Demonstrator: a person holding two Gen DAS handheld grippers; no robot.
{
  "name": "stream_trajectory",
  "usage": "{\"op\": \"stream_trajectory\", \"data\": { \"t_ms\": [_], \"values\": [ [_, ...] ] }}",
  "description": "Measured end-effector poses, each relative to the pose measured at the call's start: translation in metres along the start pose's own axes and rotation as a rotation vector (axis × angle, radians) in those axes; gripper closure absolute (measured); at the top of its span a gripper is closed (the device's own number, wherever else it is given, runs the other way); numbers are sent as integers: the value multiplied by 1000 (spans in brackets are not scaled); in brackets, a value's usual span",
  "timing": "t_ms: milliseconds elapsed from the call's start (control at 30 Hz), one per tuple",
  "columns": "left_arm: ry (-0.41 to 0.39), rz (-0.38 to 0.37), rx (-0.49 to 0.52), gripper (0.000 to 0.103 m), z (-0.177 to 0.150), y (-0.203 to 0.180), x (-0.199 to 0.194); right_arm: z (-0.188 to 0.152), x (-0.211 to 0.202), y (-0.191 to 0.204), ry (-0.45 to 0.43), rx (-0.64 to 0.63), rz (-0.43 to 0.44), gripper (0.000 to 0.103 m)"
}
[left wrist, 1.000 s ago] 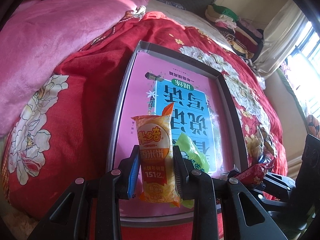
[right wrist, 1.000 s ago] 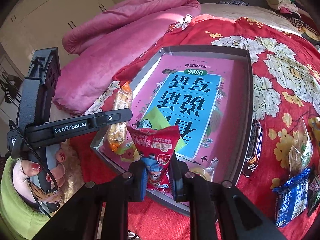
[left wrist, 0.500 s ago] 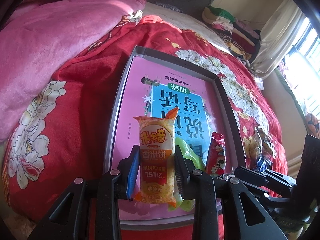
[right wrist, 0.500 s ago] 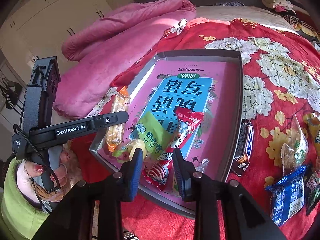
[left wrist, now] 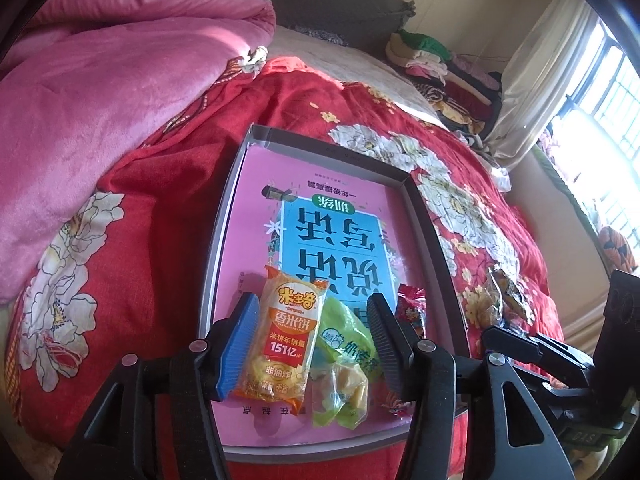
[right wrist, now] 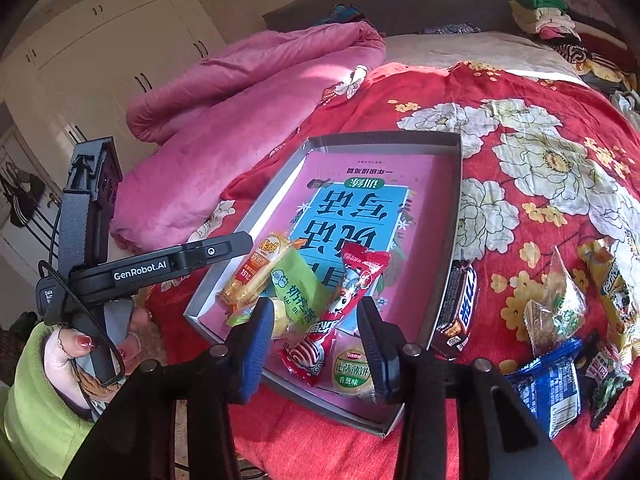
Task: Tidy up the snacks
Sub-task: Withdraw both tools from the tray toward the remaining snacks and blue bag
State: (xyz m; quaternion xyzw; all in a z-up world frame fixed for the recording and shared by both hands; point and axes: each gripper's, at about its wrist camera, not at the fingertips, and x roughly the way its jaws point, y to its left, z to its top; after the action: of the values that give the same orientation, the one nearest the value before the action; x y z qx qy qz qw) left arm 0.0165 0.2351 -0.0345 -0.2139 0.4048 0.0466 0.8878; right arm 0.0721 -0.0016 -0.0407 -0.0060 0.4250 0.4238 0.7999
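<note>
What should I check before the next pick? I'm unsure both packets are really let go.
1. Left claw off the orange rice cracker packet: ok, jaws opening, gaps on both sides.
2. Right claw off the red snack packet: ok, jaws opening, pads not pressing it.
3. Both packets inside the grey tray: ok, lying beside the green packet.
4. Snacks left on the red bedspread: not ok, the chocolate bar and blue packet lie outside.
5. Red packet lying flat: cannot tell, it overlaps neighbours.
</note>
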Motion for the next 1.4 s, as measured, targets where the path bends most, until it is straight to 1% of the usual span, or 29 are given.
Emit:
{"op": "stream_trajectory", "data": {
  "t_ms": [67, 267, 400, 500, 767, 867, 1200, 1400],
  "values": [
    [-14, 1, 15, 41, 0, -5, -4, 0, -5, -1, -13, -6, -6, 54],
    [-26, 5, 16, 39, -1, -13, -12, -1, -22, -11, -53, 4, -29, 53],
    [-28, 1, 13, 33, -2, -20, -16, 0, -35, -21, -81, 21, -42, 50],
    [-29, -6, 17, 32, -2, -26, -20, -1, -44, -28, -99, 27, -59, 49],
    [-32, -18, 49, 31, -2, -49, -29, -1, -68, -46, -139, 63, -67, 48],
    [-33, -24, 67, 31, -3, -60, -31, -3, -77, -52, -150, 75, -75, 46],
    [-6, -55, 119, 30, -9, -92, -29, -13, -101, -73, -177, 87, -136, 45],
    [5, -69, 161, 30, -13, -111, -29, -20, -111, -82, -184, 94, -155, 45]
  ]
}}
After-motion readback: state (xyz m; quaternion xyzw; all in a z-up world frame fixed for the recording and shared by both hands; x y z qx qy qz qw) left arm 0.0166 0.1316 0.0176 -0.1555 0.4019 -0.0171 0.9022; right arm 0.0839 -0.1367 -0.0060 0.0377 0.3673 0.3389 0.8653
